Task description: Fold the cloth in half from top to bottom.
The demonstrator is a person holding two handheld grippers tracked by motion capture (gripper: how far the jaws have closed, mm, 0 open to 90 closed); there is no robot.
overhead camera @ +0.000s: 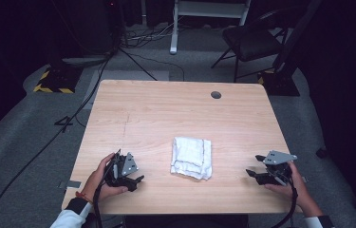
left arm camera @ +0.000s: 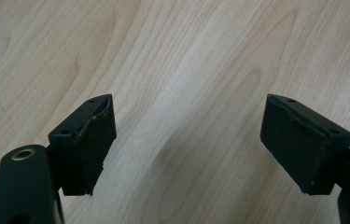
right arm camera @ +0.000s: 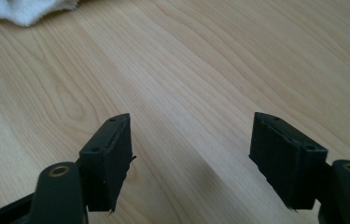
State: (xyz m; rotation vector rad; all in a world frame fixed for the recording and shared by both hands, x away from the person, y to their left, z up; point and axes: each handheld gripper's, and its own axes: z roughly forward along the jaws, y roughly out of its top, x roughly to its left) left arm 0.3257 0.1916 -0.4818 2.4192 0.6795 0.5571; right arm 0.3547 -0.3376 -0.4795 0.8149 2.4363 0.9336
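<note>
Towel (overhead camera: pixel 191 157) lies untouched between both grippers' wide-open, empty jaws.

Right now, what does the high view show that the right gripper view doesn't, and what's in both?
The high view alone takes in the whole folded white towel, the left gripper beside it, the cable hole and the chair behind. The right gripper view alone gives a close look between the right gripper jaws, which stand open over bare wood. Both show the wooden table, that gripper and the towel, of which the right gripper view catches just an edge.
</note>
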